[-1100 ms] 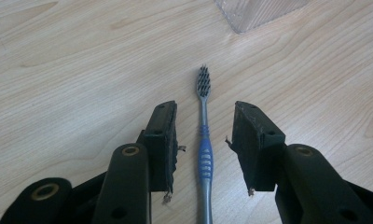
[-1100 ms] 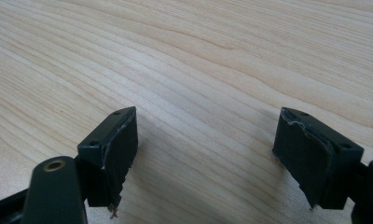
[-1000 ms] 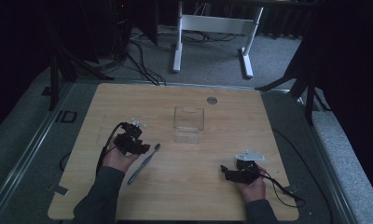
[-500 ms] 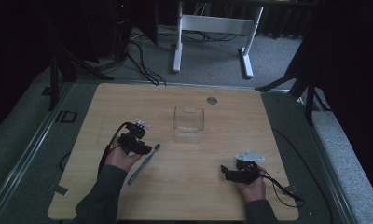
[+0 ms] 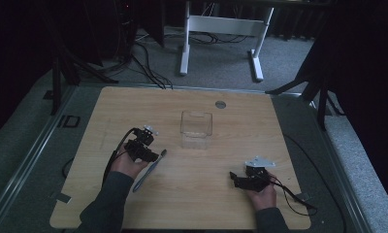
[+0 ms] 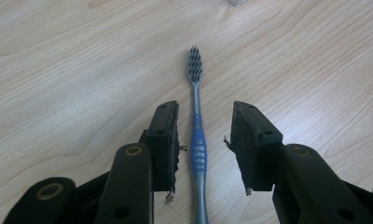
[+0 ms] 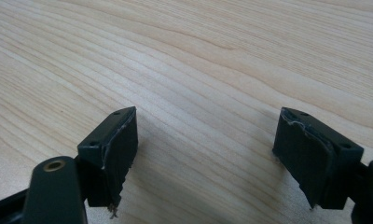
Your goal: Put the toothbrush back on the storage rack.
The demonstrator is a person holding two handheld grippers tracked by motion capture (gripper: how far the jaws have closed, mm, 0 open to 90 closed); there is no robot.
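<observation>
A blue and grey toothbrush [image 6: 197, 140] lies flat on the wooden table [image 5: 192, 194], bristle head pointing away from the left gripper's camera. My left gripper [image 6: 204, 140] is open with one jaw on each side of the handle, just above the wood; neither pad touches it. From above, the toothbrush [image 5: 144, 175] lies slanted under the left gripper [image 5: 151, 156], left of the table's middle. Near the table's front right, my right gripper [image 5: 234, 178] rests open over bare wood. Its jaws in the right gripper view [image 7: 205, 154] stand wide apart with nothing between them.
A clear plastic box [image 5: 197, 127] stands at the table's middle, beyond both grippers. A small round grey disc [image 5: 220, 104] sits near the far edge. Cables trail from each gripper toward the person. A white table frame [image 5: 221, 29] stands on the floor beyond.
My left gripper has shifted right and toward the person, coming down over the toothbrush handle so its jaws straddle it. The right gripper has stayed put.
</observation>
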